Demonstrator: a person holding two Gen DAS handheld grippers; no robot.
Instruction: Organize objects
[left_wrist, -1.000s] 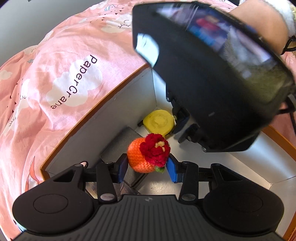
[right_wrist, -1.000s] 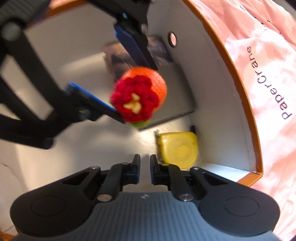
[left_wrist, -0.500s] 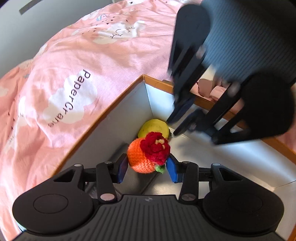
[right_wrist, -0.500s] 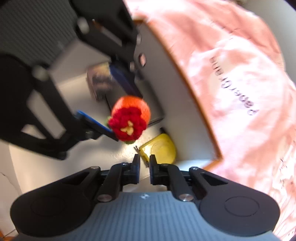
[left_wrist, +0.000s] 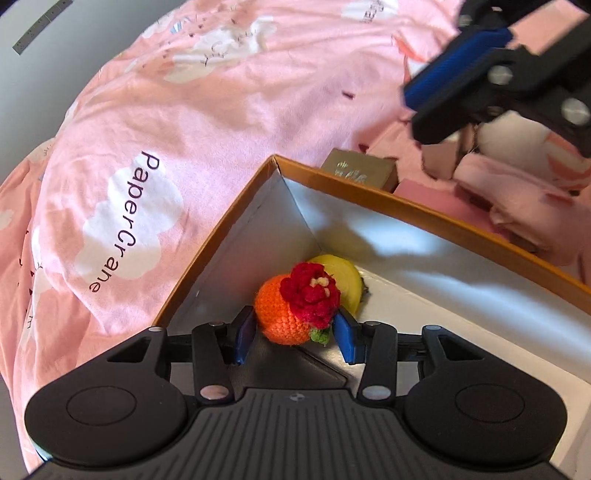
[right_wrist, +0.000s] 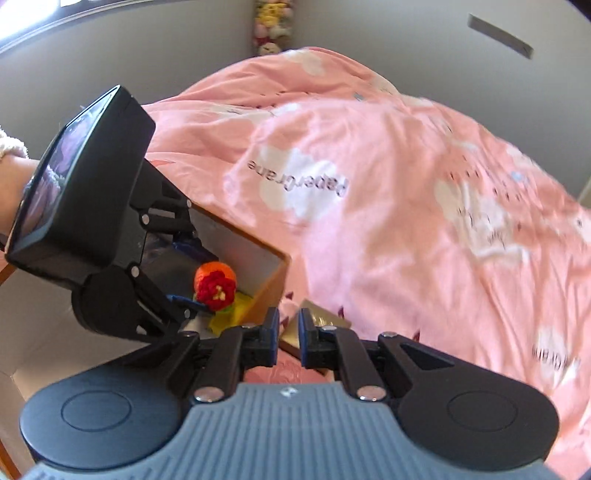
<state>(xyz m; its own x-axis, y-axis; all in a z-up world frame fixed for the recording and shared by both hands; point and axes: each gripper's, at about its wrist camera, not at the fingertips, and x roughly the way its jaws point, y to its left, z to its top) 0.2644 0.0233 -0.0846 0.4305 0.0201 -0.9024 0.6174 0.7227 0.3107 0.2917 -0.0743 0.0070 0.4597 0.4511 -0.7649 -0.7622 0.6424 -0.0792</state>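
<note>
Left wrist view: the left gripper (left_wrist: 295, 338) points steeply down into the box (left_wrist: 369, 186) corner, its fingers opening around the crocheted orange (left_wrist: 291, 308), which sits against a yellow object (left_wrist: 345, 277).

Right wrist view: the right gripper (right_wrist: 284, 338) hovers outside the box, tilted downward, fingers nearly pressed together and empty, over the pink bedding (right_wrist: 406, 221).

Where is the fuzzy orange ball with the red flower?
The orange crocheted ball with a red flower sits between the opening left gripper's blue pads, low in the orange-rimmed box's corner, just before the yellow tape measure.
</note>
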